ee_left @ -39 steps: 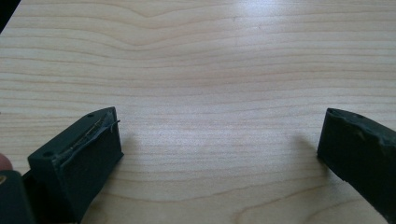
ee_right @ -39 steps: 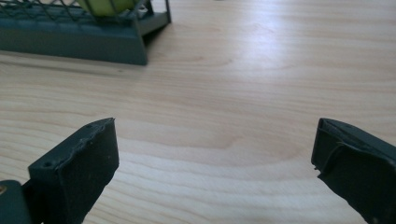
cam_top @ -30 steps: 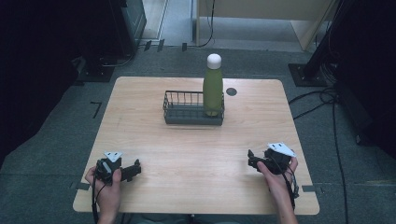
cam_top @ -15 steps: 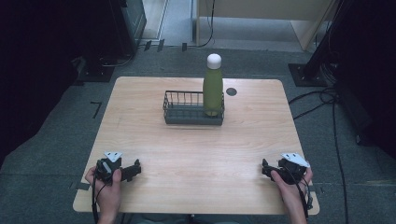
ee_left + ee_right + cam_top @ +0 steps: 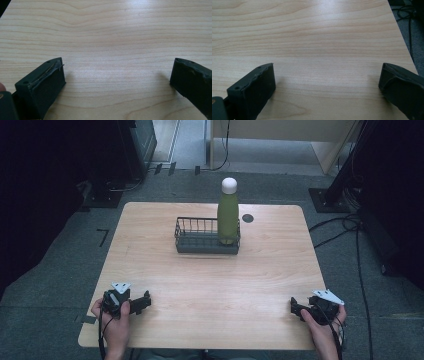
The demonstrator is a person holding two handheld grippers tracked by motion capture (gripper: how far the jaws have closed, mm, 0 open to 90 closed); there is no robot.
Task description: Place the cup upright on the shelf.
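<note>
The high view shows the whole wooden table (image 5: 215, 285), with a green bottle (image 5: 228, 215) and a dark wire basket (image 5: 200, 237) at its far middle. The two gripper views look low over bare wood grain. The right gripper view also catches the table's right edge with grey floor (image 5: 409, 27) and cables beyond it.

The bottle has a white cap (image 5: 229, 185) and stands upright inside the basket, at its right end. The other part of the basket holds nothing that I can see. A small dark round spot (image 5: 247, 218) lies on the table just right of the bottle.

The left gripper (image 5: 142, 302) rests on the near left corner of the table, and the right gripper (image 5: 295, 309) on the near right corner, both well apart from the basket. In each gripper view the two black jaws stand wide apart, with only wood between them.
</note>
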